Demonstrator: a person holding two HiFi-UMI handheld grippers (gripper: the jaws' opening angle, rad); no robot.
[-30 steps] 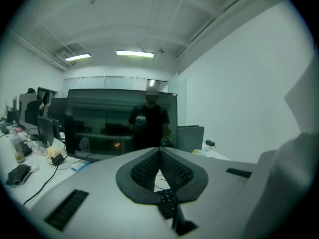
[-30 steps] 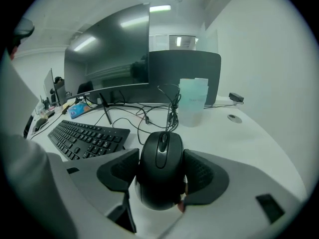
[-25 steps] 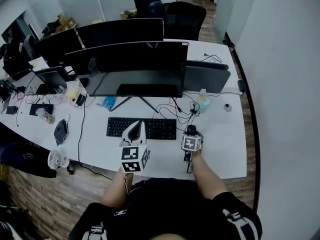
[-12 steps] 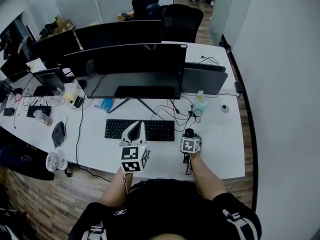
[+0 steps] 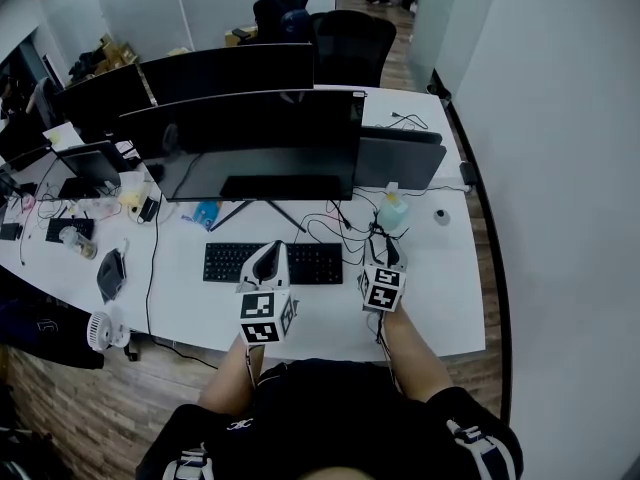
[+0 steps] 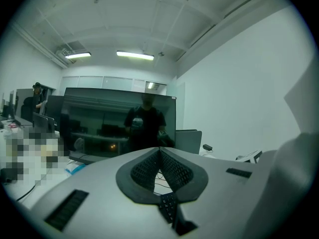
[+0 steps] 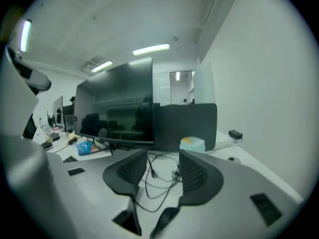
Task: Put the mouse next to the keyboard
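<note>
Narrowed, right claw [image 7: 162, 164] closing, mouse [image 7: 164, 222] between jaws — bare desk [image 5: 440, 290] rightward.

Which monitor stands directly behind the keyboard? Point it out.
The big dark monitor in the front row, centred right behind the keyboard. The other monitors sit farther back or off to the sides.

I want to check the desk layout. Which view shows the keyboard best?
The head view: the keyboard lies on the desk, nearly whole, with the left gripper over its middle. The left gripper view shows only a few keys below the shut fingers. In the right gripper view I cannot make it out.
</note>
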